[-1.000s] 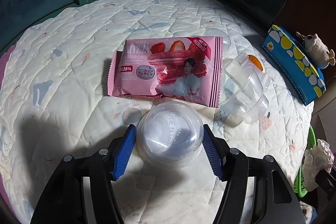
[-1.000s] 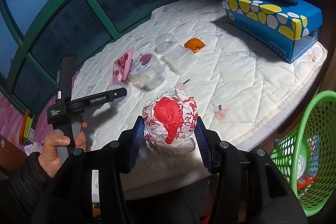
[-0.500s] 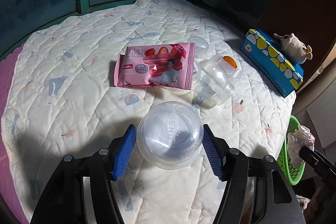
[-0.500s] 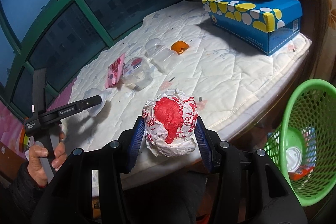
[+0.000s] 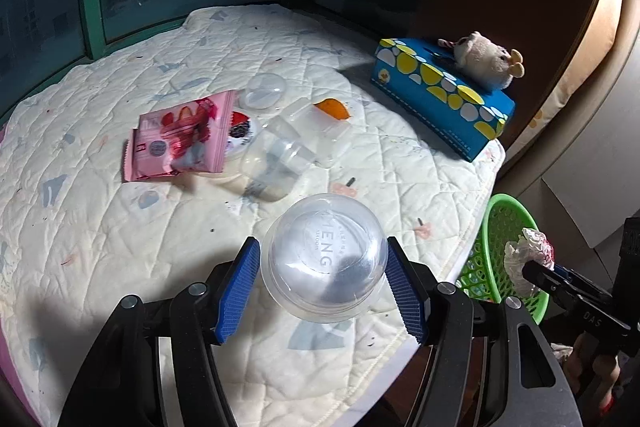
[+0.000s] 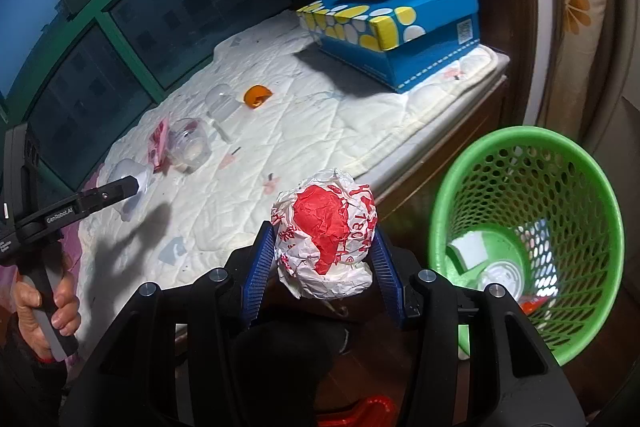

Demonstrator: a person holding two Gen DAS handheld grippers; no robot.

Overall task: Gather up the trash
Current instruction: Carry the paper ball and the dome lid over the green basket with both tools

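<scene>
The quilted mattress [image 5: 168, 227] is lit brightly from above and near the cameras, while the windows [image 6: 120, 39] are left dark. Hard shadows are thrown across the quilt. Edges are bent and vignetted by the fisheye lenses. Focus is kept sharp throughout.

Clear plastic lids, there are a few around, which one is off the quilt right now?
The lid clamped in the left claw. The other domed lid lies on the quilt behind the pink wrapper.
</scene>
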